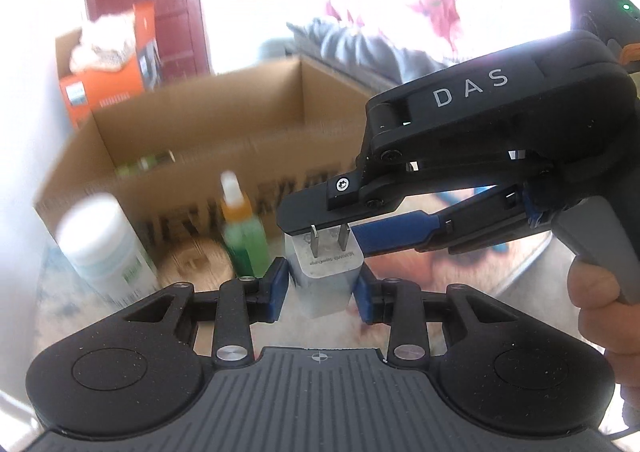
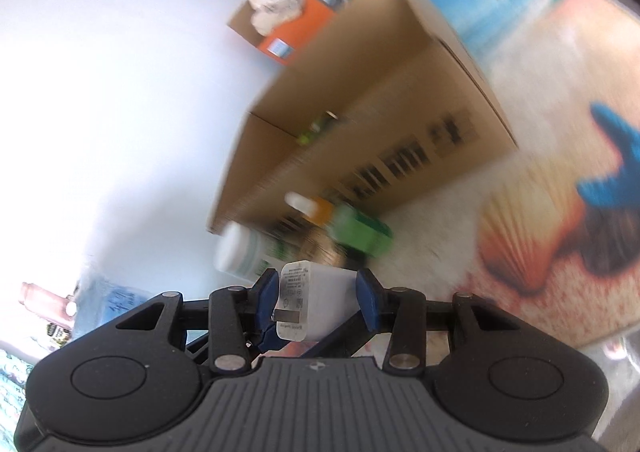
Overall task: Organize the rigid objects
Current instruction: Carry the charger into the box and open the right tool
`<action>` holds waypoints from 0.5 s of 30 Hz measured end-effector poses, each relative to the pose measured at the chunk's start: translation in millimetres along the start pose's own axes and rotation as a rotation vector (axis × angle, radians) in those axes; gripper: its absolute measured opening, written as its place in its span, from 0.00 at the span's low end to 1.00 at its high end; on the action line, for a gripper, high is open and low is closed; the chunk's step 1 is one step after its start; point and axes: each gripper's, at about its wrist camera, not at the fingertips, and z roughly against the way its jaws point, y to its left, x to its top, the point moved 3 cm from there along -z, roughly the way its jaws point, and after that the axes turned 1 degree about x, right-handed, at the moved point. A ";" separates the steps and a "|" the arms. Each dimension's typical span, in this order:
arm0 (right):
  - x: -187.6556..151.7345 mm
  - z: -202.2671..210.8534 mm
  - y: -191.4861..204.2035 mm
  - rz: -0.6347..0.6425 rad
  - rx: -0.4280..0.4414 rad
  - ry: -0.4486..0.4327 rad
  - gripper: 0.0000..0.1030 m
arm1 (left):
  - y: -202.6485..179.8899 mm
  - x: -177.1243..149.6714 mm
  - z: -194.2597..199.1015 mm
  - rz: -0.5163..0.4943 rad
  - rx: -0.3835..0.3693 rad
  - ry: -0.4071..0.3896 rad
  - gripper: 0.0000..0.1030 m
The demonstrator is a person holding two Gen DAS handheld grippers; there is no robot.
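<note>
White charger plug point(image 1: 326, 276), lower centre in both views, sits between the blue pads of both claws. Left claw point(image 1: 322, 286) brackets its body, pads near it, contact unclear through the blur. Right claw point(image 2: 318, 300) looks clenched on it. Cardboard box point(image 1: 208, 140) behind, bottles in front. Risk: a mistimed handover, one claw releasing early, drops the plug short of the box.

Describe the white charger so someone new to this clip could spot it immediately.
Start at the big open cardboard box by the wall. In front of it stand a white tub and a green bottle; the white charger is nearer the camera, between the left tongs and under the right tongs. It alone is a small cube with two metal prongs.
</note>
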 end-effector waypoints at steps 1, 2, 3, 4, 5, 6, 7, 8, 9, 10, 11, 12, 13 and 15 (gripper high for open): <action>4.5 2.2 6.9 0.017 0.010 -0.012 0.44 | 1.9 6.2 4.5 -0.003 0.008 -0.017 0.33; 9.4 4.1 14.1 0.033 0.020 -0.022 0.44 | 3.4 12.7 8.2 -0.007 0.018 -0.033 0.33; 15.0 5.4 21.7 0.051 0.029 -0.032 0.44 | 5.2 19.8 11.9 -0.015 0.029 -0.048 0.33; 20.9 6.6 28.9 0.072 0.038 -0.041 0.44 | 7.4 27.4 15.2 -0.023 0.041 -0.061 0.33; 27.2 6.8 36.6 0.092 0.047 -0.049 0.44 | 10.7 35.5 18.2 -0.025 0.051 -0.072 0.33; 34.0 6.4 44.1 0.109 0.056 -0.054 0.44 | 14.2 43.0 20.2 -0.024 0.058 -0.081 0.33; 41.2 5.8 51.1 0.124 0.064 -0.059 0.44 | 18.1 51.2 22.0 -0.025 0.064 -0.090 0.33; 48.5 4.9 57.4 0.139 0.071 -0.064 0.44 | 21.4 59.2 22.6 -0.027 0.072 -0.097 0.33; 55.9 3.1 63.1 0.153 0.078 -0.066 0.44 | 25.0 66.5 22.5 -0.028 0.079 -0.101 0.33; 63.2 0.7 67.6 0.161 0.083 -0.066 0.44 | 28.9 74.2 21.2 -0.027 0.085 -0.101 0.33; 70.3 -3.0 72.4 0.170 0.087 -0.066 0.44 | 32.5 81.3 17.9 -0.023 0.089 -0.099 0.33; 77.9 -6.8 75.9 0.181 0.090 -0.062 0.44 | 36.9 87.4 14.9 -0.014 0.090 -0.093 0.33; 85.4 -11.8 78.1 0.182 0.089 -0.057 0.44 | 41.8 93.2 10.1 -0.004 0.088 -0.081 0.33; 100.5 -26.2 80.3 0.190 0.080 -0.039 0.44 | 51.0 102.2 -2.2 0.025 0.081 -0.052 0.33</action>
